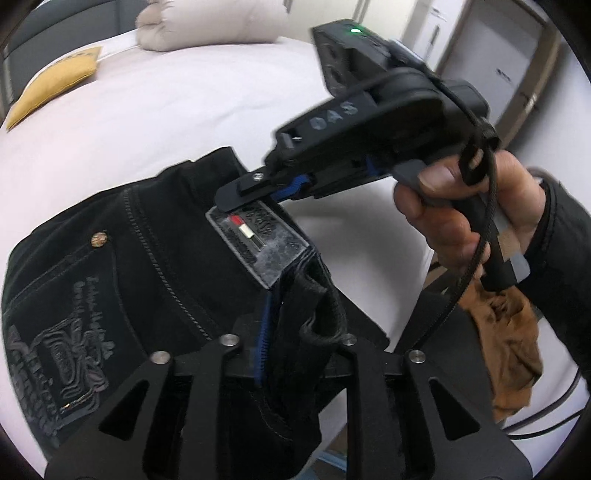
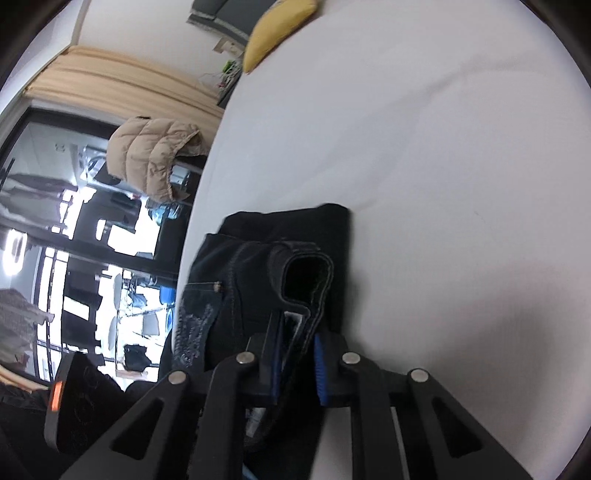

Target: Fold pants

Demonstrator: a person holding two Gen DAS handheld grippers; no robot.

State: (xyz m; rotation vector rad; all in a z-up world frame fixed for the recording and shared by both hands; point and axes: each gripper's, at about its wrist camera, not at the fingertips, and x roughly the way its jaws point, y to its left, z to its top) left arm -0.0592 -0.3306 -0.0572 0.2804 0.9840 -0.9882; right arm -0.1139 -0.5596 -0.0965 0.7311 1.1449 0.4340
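Black pants (image 1: pixel 147 266) with an embroidered back pocket and a waistband patch (image 1: pixel 258 240) lie on a white bed (image 1: pixel 166 118). My left gripper (image 1: pixel 291 332) is shut on the waistband edge with a belt loop between its blue-padded jaws. My right gripper (image 1: pixel 251 194) reaches in from the right and is shut on the waistband by the patch. In the right wrist view the right gripper (image 2: pixel 299 350) clamps the folded waistband, and the pants (image 2: pixel 266 258) bunch ahead of it on the bed (image 2: pixel 424 147).
A yellow cushion (image 1: pixel 55 85) and a beige pillow (image 1: pixel 207 26) lie at the bed's far end. A tan puffer jacket (image 2: pixel 159 155) hangs beside the bed. An orange-brown cloth (image 1: pixel 513 347) hangs under the right hand.
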